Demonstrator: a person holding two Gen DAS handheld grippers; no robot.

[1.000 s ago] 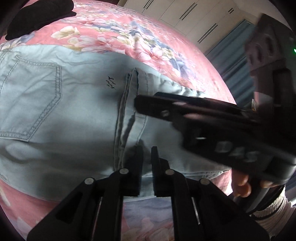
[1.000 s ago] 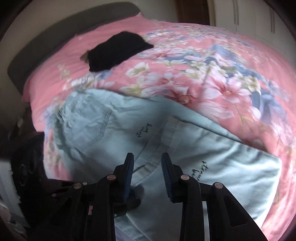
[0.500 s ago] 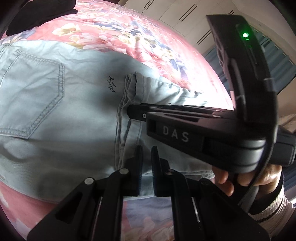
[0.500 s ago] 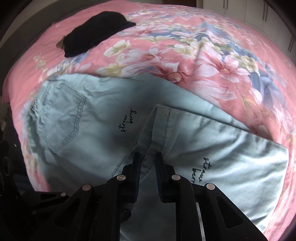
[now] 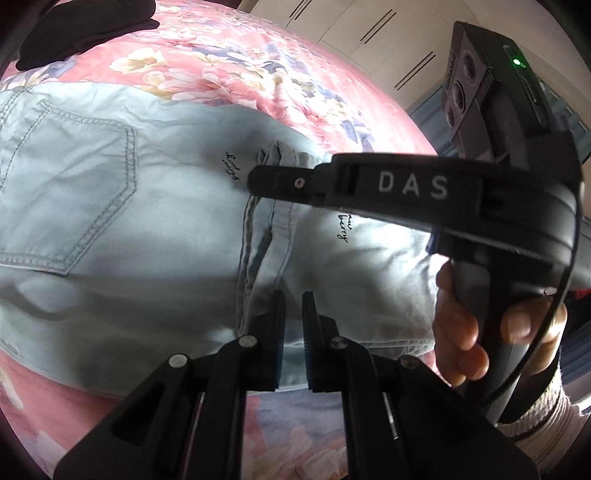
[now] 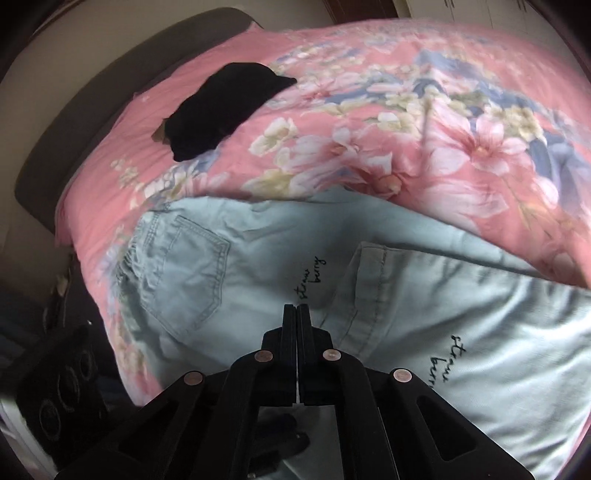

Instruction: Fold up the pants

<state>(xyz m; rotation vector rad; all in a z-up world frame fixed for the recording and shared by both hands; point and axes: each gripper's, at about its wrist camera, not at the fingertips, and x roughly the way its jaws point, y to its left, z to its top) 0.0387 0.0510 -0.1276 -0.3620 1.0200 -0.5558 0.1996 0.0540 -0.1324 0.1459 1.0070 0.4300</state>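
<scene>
Light blue jeans (image 5: pixel 147 221) lie folded on a pink floral bedspread (image 5: pixel 258 74), back pocket to the left, a cuffed hem running down the middle. My left gripper (image 5: pixel 293 325) is at the near edge of the pants, its jaws nearly together with denim showing in the narrow gap. A hand (image 5: pixel 461 314) holds my right gripper (image 5: pixel 255 181), which reaches across from the right to the bunched hem corner. In the right wrist view the right gripper (image 6: pixel 296 310) is shut, pads touching, with no cloth between them, over the jeans (image 6: pixel 258 266) just left of the hem.
A black garment (image 6: pixel 225 110) lies on the bedspread (image 6: pixel 406 129) beyond the pants, also at the top left (image 5: pixel 74 29). A dark headboard (image 6: pixel 74 110) curves behind the bed. Wardrobe doors (image 5: pixel 351 22) stand at the far side.
The right gripper's jaws closed from clearly apart to touching, and it rolled and tipped up slightly. The hem that lay between its fingers is now beside them. The left gripper stayed put.
</scene>
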